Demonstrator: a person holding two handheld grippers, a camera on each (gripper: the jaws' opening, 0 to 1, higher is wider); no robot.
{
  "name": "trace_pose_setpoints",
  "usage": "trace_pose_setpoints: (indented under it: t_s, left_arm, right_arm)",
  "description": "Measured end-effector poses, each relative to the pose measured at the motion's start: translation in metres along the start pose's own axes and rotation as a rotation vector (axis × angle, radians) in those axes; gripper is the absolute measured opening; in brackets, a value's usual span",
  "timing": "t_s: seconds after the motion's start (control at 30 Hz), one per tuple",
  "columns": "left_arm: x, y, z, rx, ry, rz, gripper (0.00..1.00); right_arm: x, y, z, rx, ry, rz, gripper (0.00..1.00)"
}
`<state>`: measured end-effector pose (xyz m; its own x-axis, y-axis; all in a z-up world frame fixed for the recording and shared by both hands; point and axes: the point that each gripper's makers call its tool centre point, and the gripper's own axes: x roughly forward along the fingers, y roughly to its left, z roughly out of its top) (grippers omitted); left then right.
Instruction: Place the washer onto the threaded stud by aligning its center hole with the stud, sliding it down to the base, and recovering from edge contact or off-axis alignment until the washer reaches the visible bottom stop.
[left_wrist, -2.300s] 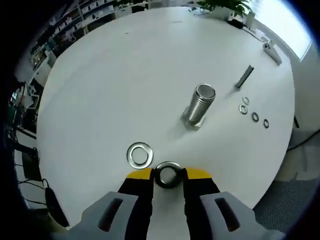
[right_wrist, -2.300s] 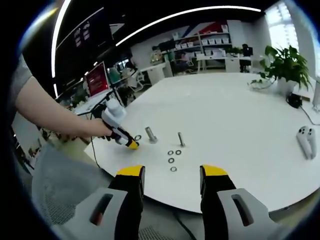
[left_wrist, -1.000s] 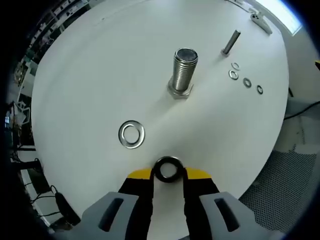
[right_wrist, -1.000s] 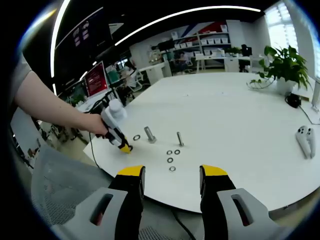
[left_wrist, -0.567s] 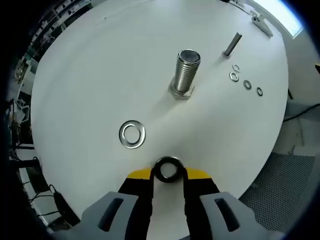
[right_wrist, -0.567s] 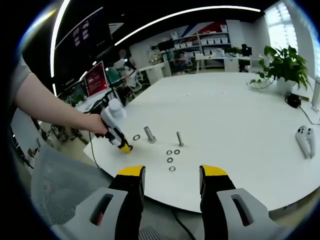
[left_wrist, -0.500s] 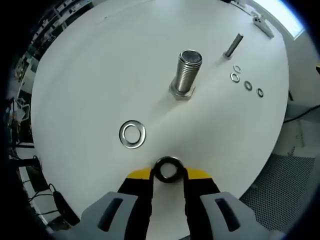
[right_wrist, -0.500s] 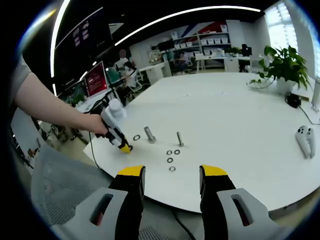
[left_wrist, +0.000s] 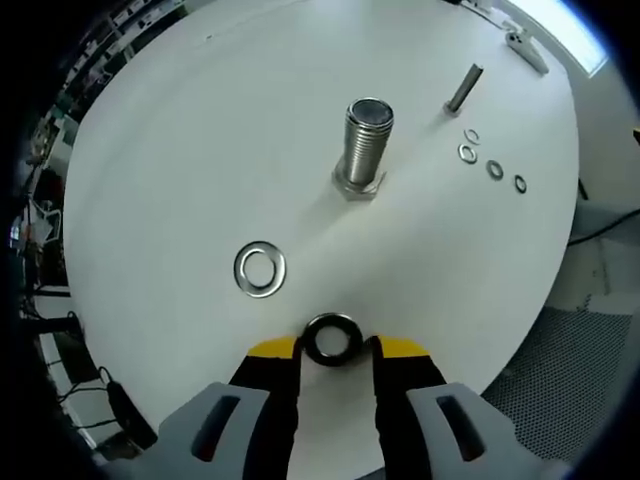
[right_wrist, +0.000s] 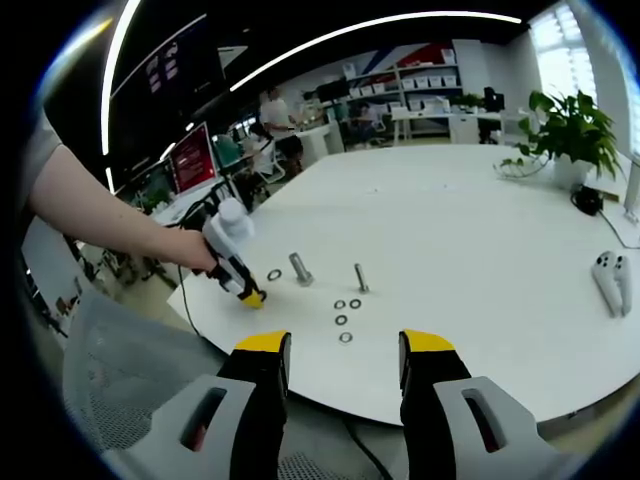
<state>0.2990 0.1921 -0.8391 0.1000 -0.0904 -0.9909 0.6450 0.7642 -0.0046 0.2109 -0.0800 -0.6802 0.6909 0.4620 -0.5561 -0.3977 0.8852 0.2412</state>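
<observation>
Your left hand-held gripper (left_wrist: 333, 347) is clenched on the dark washer (left_wrist: 331, 339), pinched between its yellow fingertips above the white counter (left_wrist: 200, 150). The threaded stud (left_wrist: 362, 148) stands upright ahead, well apart from it, with a second, silver washer (left_wrist: 259, 269) lying flat between. Your right hand-held gripper (right_wrist: 340, 350) hangs released, its jaws spread, at the counter's near edge.

Two large washers (left_wrist: 259, 269) — one lying flat, one dark (left_wrist: 332, 340) between the left jaws — four small washers (left_wrist: 494, 169), two studs (left_wrist: 362, 146).
</observation>
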Motion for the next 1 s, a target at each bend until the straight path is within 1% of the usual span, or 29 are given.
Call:
trace_pose_setpoints:
  t_s: [0.1,0.17,0.2,0.27,0.4,0.53,0.7,1.0]
  left_arm:
    - [0.0004,0.0022,0.0000,-0.015,-0.021,0.002,0.25]
    - [0.0007,0.0062,-0.0001,-0.038,-0.041,0.007,0.22]
    - [0.0009,0.0059,0.0002,-0.044,-0.050,-0.004,0.22]
    - [0.0010,0.0030,0.0000,-0.030,-0.046,0.004,0.21]
    - [0.0000,-0.0007,0.0004,-0.042,-0.025,0.017,0.20]
    - [-0.0015,-0.0002,-0.0011,-0.048,-0.031,0.013,0.19]
    - [-0.0006,0.0014,-0.0006,-0.021,-0.040,0.009,0.19]
    - [-0.0017,0.0024,-0.0036,0.019,-0.022,0.012,0.19]
  right_arm:
    - [0.0001,0.0000,-0.0002,0.000,0.001,0.000,0.46]
    - [0.0000,0.0000,-0.0001,0.001,0.000,0.000,0.46]
    - [-0.0001,0.0000,0.0000,0.001,-0.001,0.000,0.46]
    - [-0.0001,-0.0003,0.0000,0.001,-0.001,-0.001,0.46]
    - [0.0002,0.0000,-0.0003,-0.003,0.002,0.002,0.46]
    - [0.0001,0.0000,-0.0003,-0.003,0.002,0.002,0.45]
    - [-0.0002,-0.0007,0.0000,0.001,-0.001,-0.001,0.45]
    - [-0.0003,-0.0008,0.0009,0.003,-0.006,0.000,0.45]
